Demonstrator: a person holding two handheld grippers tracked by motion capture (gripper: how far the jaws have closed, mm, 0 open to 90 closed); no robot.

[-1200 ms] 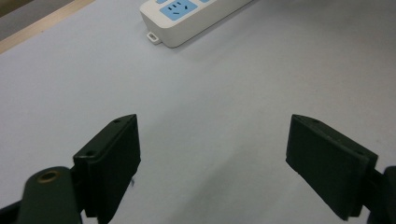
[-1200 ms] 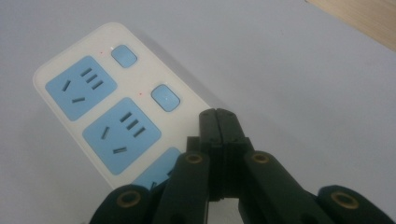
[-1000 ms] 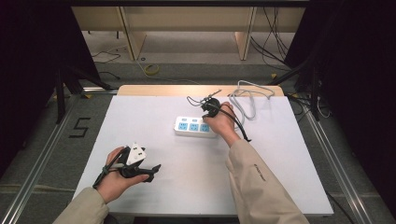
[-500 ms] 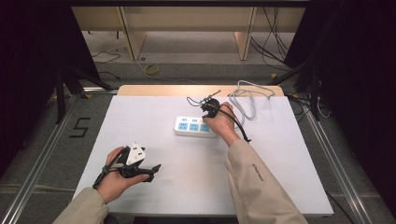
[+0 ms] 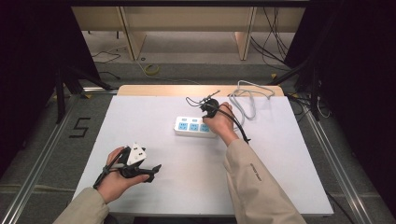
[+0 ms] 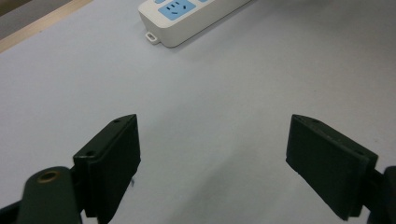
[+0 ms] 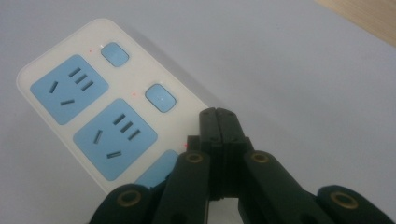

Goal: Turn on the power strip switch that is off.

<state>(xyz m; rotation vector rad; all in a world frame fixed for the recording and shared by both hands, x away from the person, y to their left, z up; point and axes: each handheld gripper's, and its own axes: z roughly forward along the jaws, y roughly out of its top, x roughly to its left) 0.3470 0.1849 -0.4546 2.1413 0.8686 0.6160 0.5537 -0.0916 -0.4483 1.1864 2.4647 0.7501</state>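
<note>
white plastic with pale blue sockets: the power strip [image 5: 196, 127] lies flat on the white table [image 5: 140, 116], right under the tip of the right gripper [image 5: 208, 108]. in the right gripper view the jaws of this gripper [image 7: 218, 122] are pressed together with nothing between them, and their joined tip sits over the near edge of the strip, beside a row of small blue switches [image 7: 160, 98]. one such switch is just ahead and left of the tip; two blue sockets [image 7: 115, 137] lie further left of it. whether the tip actually touches the strip, i cannot tell. in the high view the right hand [image 5: 222, 122] covers the strip's right end, and a grey cable [image 5: 247, 95] loops on the table beyond and to the right of that gripper.

the left gripper [image 5: 149, 171] rests well apart from the strip, near the front left of the table, held in the left hand [image 5: 116, 175]. in the left gripper view its jaws [image 6: 212, 163] are spread wide, with only bare table surface between the two black pads. far ahead of these jaws, slightly left of their middle line, the end of the strip [image 6: 187, 18] shows with one blue socket and a small mounting tab on its corner.
</note>
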